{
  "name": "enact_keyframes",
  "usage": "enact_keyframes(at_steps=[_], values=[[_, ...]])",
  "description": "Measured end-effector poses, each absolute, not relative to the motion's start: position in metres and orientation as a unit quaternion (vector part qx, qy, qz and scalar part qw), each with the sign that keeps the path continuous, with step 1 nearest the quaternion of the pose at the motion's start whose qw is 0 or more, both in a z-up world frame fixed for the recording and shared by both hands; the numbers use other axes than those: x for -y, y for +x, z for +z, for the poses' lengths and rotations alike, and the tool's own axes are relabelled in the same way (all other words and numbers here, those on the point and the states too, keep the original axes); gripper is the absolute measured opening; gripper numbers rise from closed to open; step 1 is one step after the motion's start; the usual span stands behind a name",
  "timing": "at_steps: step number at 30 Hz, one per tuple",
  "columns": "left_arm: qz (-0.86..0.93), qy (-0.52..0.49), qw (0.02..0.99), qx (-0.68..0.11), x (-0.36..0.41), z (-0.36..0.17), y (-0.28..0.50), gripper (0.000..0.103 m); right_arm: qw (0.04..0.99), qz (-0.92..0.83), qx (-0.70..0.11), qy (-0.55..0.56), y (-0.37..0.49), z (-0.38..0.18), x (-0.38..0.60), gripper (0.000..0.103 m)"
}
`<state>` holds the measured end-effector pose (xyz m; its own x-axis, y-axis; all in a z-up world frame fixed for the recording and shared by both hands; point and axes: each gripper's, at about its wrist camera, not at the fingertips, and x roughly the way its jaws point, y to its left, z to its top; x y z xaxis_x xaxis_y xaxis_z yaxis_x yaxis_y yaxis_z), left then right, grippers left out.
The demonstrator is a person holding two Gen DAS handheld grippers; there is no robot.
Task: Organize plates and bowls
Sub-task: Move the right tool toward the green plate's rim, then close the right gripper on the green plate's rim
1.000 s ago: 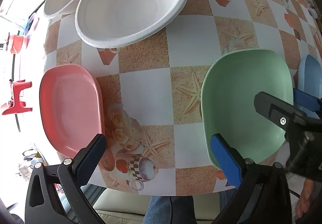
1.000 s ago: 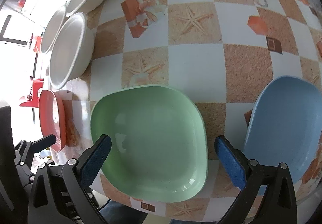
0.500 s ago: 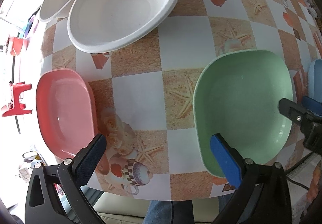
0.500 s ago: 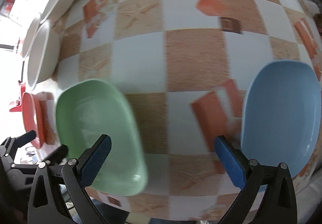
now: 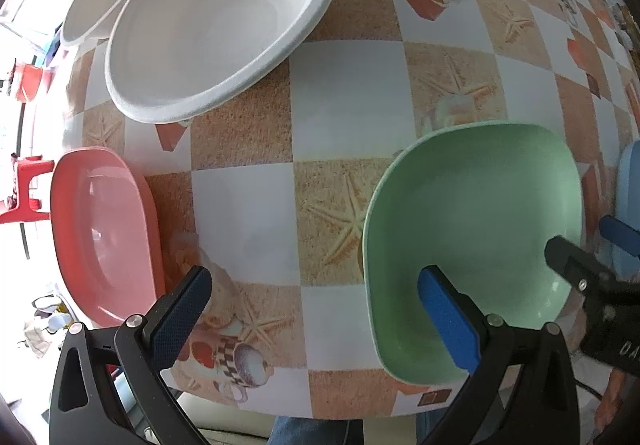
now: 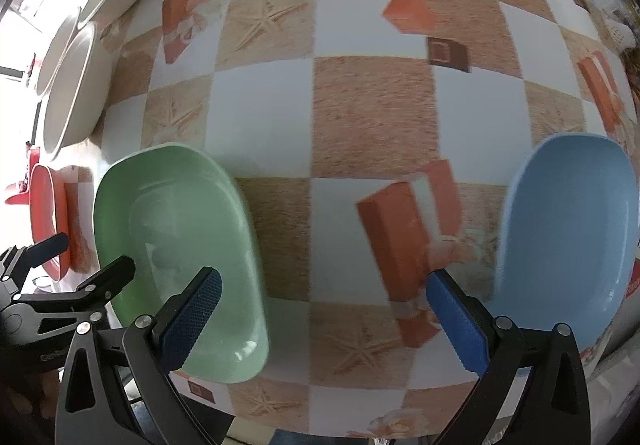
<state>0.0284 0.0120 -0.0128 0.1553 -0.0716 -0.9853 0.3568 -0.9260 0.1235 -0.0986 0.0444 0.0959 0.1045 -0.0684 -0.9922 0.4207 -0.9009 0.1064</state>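
Note:
A green plate (image 5: 476, 229) lies near the table's front edge, also in the right wrist view (image 6: 172, 241). A pink plate (image 5: 104, 233) lies at the left, seen edge-on in the right wrist view (image 6: 46, 221). A blue plate (image 6: 568, 241) lies at the right, with a sliver showing in the left wrist view (image 5: 628, 197). White foam bowls (image 5: 216, 21) stand at the back left. My left gripper (image 5: 316, 321) is open and empty between the pink and green plates. My right gripper (image 6: 324, 321) is open and empty between the green and blue plates.
The table (image 6: 372, 117) has a checkered cloth with starfish prints. More white bowls (image 6: 72, 85) line its left side in the right wrist view. The table's front edge (image 5: 304, 413) is close below both grippers. A red stool (image 5: 24, 193) stands beyond the left edge.
My right gripper has swung right, from over the green plate to the gap between green and blue plates. The left gripper has shifted slightly. No plate has moved.

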Motion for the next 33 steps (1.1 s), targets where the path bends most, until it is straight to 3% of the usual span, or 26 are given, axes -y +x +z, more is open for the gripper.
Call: enact_keyframes(at_steps=[9, 22, 25, 28, 30, 32, 33], values=[[-0.646, 0.737, 0.143, -0.140, 0.006, -0.023, 0.027, 0.103, 0.172, -0.652, -0.192, 0.713, -0.095, 0.084, -0.008, 0.103], [-0.634, 0.743, 0.129, -0.171, 0.022, -0.029, 0.013, 0.103, 0.170, -0.643, -0.183, 0.724, -0.077, 0.100, -0.027, 0.103], [-0.620, 0.759, 0.121, -0.159, 0.009, -0.032, 0.008, 0.099, 0.165, -0.645, -0.177, 0.725, -0.080, 0.108, -0.027, 0.100], [-0.618, 0.765, 0.102, -0.152, -0.005, -0.024, 0.003, 0.087, 0.179, -0.647, -0.177, 0.720, -0.080, 0.123, -0.026, 0.080], [-0.617, 0.768, 0.092, -0.143, -0.014, -0.018, -0.001, 0.079, 0.202, -0.646, -0.176, 0.715, -0.075, 0.135, -0.020, 0.054], [-0.617, 0.771, 0.082, -0.136, -0.021, -0.013, -0.005, 0.069, 0.221, -0.639, -0.170, 0.717, -0.071, 0.143, -0.013, 0.034], [-0.617, 0.772, 0.075, -0.133, -0.024, -0.009, -0.007, 0.058, 0.224, -0.638, -0.171, 0.717, -0.068, 0.146, -0.009, 0.026]])
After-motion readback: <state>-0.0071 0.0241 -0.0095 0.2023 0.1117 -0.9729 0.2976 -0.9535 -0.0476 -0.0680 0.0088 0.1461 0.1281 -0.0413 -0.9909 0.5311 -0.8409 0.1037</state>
